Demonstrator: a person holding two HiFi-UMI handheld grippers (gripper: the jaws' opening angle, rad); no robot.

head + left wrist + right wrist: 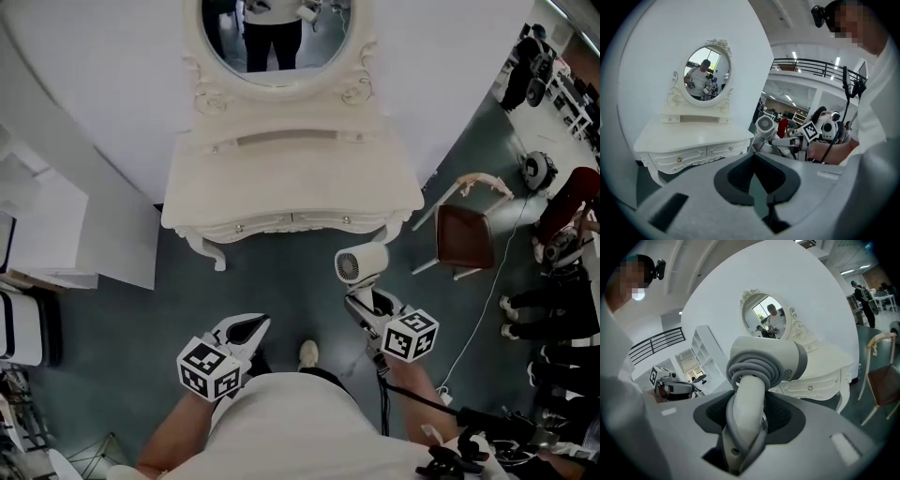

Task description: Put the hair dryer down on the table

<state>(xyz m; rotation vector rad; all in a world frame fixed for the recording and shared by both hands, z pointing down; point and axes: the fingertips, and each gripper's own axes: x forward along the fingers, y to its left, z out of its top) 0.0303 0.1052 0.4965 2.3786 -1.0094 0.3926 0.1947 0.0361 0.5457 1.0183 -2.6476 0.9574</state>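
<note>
A white hair dryer (361,262) (764,363) has its grey cord wound round the handle, and my right gripper (366,300) (747,401) is shut on that handle. It hangs over the floor just in front of the right corner of the white dressing table (291,178) (825,362), nozzle toward the table. The left gripper view also shows the dryer (765,127), to its right. My left gripper (251,328) (759,192) is lower left of the dryer and holds nothing; its jaws look closed but for a thin gap.
An oval mirror (277,37) stands on the table's back shelf. To the right is a chair with a brown seat (466,234), and people (562,234) stand beyond it. White cabinets (56,234) stand at the left. My shoe (307,353) is on the grey floor.
</note>
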